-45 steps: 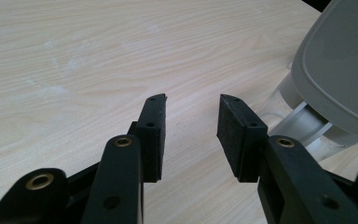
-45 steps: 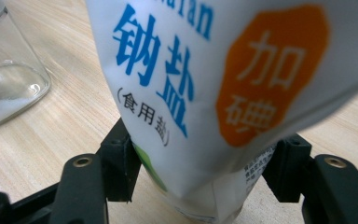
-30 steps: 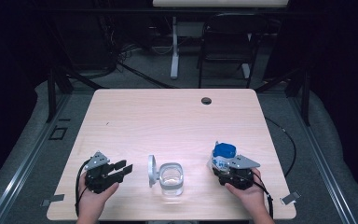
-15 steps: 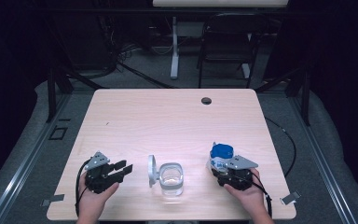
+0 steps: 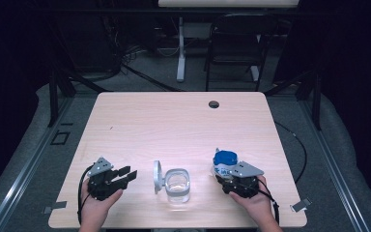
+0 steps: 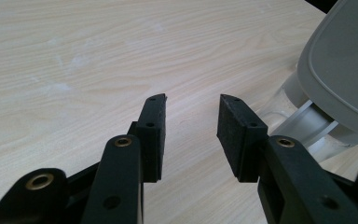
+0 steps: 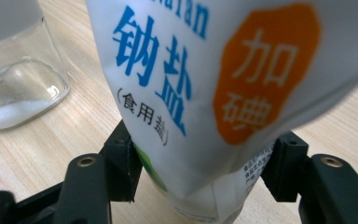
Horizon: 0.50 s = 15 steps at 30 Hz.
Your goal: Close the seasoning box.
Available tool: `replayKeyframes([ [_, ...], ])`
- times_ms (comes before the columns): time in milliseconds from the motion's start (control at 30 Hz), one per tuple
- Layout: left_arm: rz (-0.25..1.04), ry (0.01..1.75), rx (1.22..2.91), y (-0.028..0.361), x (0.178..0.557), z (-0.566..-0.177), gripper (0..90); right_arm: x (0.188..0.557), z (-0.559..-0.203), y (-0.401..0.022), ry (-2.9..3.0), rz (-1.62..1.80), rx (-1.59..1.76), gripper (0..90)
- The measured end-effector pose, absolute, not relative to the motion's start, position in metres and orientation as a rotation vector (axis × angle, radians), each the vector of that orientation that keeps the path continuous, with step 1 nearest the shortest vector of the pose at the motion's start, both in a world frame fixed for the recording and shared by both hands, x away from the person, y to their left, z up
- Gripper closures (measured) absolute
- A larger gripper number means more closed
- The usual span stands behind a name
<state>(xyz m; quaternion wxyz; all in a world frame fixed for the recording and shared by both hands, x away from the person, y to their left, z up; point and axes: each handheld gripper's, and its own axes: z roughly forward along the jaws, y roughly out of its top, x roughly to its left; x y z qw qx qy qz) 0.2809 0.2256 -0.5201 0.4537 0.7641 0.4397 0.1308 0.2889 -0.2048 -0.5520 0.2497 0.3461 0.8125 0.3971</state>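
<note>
The right gripper [image 5: 228,180] is clamped low on the salt bag [image 7: 205,70], a jaw pressed into each side, near the tabletop's front edge toward its right corner. The bag's blue cap [image 5: 225,157] faces away from the person. The left gripper [image 5: 123,175] rests near the front left corner, jaws parted with nothing between them, pointing toward the jar [image 5: 178,185].

The jar stands at the middle of the front edge, between the grippers, its grey lid [image 5: 157,176] swung open on the left, a little salt already on its bottom. I judge the step to be pouring salt into it. To do it well, lift the bag clear, bring the cap over the jar's mouth before tipping, and tip slowly; the free gripper could steady the jar, since glass may slide on smooth wood.

The table [image 5: 183,121] is pale wood with a cable hole [image 5: 214,104] near its far edge. Beyond it, a dim room with a chair [image 5: 232,53] and grey floor.
</note>
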Motion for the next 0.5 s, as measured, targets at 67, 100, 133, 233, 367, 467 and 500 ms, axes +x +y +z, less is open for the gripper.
replayKeyframes([
  [67, 0.322, 1.092, 1.885, 0.227, 0.281, -0.520, 62.5, 0.289, -0.551, -0.204, 2.206, 1.089, 0.942, 39.7],
  [100, 0.325, 1.094, 1.881, 0.227, 0.281, -0.520, 62.5, 0.289, -0.551, -0.203, 2.208, 1.091, 0.938, 39.7],
  [133, 0.325, 1.092, 1.883, 0.227, 0.281, -0.520, 62.5, 0.288, -0.550, -0.203, 2.207, 1.090, 0.935, 39.7],
  [233, 0.326, 1.096, 1.878, 0.227, 0.281, -0.519, 62.5, 0.286, -0.548, -0.202, 2.204, 1.088, 0.920, 39.7],
  [367, 0.327, 1.096, 1.878, 0.227, 0.281, -0.519, 62.5, 0.283, -0.543, -0.199, 2.200, 1.086, 0.893, 39.7],
  [467, 0.326, 1.096, 1.876, 0.228, 0.281, -0.519, 62.5, 0.281, -0.539, -0.195, 2.193, 1.075, 0.865, 39.7],
  [500, 0.325, 1.097, 1.877, 0.228, 0.281, -0.519, 62.4, 0.281, -0.538, -0.194, 2.192, 1.066, 0.852, 39.6],
])
